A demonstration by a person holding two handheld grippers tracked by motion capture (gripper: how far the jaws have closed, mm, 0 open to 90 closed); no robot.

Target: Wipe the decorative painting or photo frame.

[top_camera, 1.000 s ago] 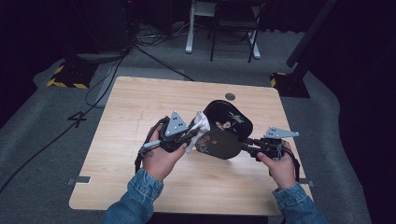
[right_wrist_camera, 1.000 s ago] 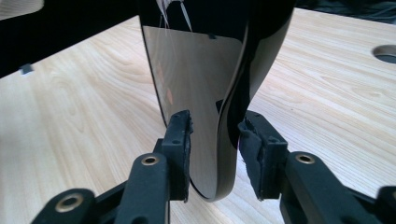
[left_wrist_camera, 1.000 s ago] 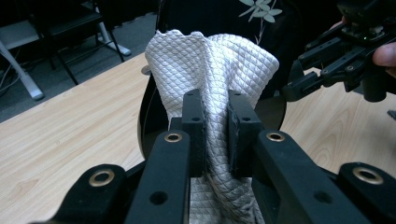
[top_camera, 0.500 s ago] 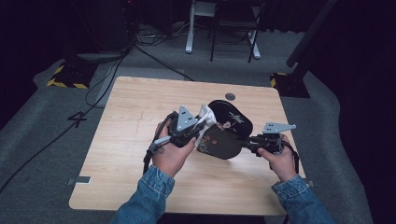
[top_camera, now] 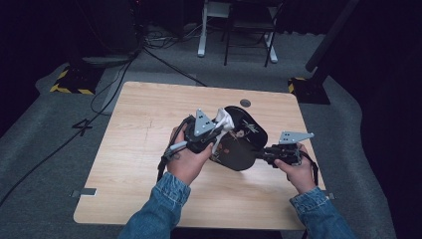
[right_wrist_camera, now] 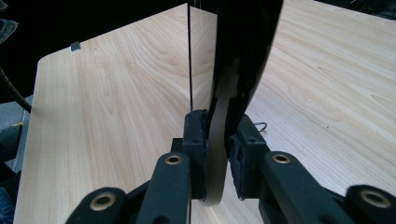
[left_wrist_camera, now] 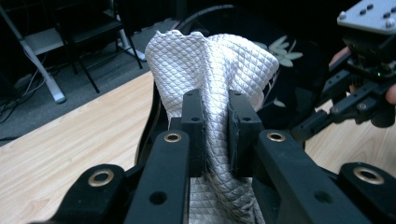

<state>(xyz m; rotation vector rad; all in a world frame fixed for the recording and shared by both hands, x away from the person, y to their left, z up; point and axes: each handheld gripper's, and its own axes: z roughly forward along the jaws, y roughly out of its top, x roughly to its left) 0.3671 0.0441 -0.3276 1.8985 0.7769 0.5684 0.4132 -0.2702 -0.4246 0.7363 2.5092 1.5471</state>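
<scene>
A light wooden table with rounded corners stands on grey carpet in a dark room; a round grommet sits near its far edge. Beyond the table, a chair and the white leg of a stand are visible, with black cables trailing across the floor and yellow-black striped feet at left and right. At the table's centre, a black plate painted with pale flowers is held tilted above the surface. The right hand-held gripper, gripped by the person's right hand, has just been closing and now clamps the plate's rim between its pads, the plate standing edge-on in the right gripper view. The left hand-held gripper, held in the left hand, is closed tight on a white quilted cloth, which bunches above the jaws and lies against the plate's upper face. Both forearms wear blue denim sleeves. The wood around the plate is bare, with fine straight grain.
</scene>
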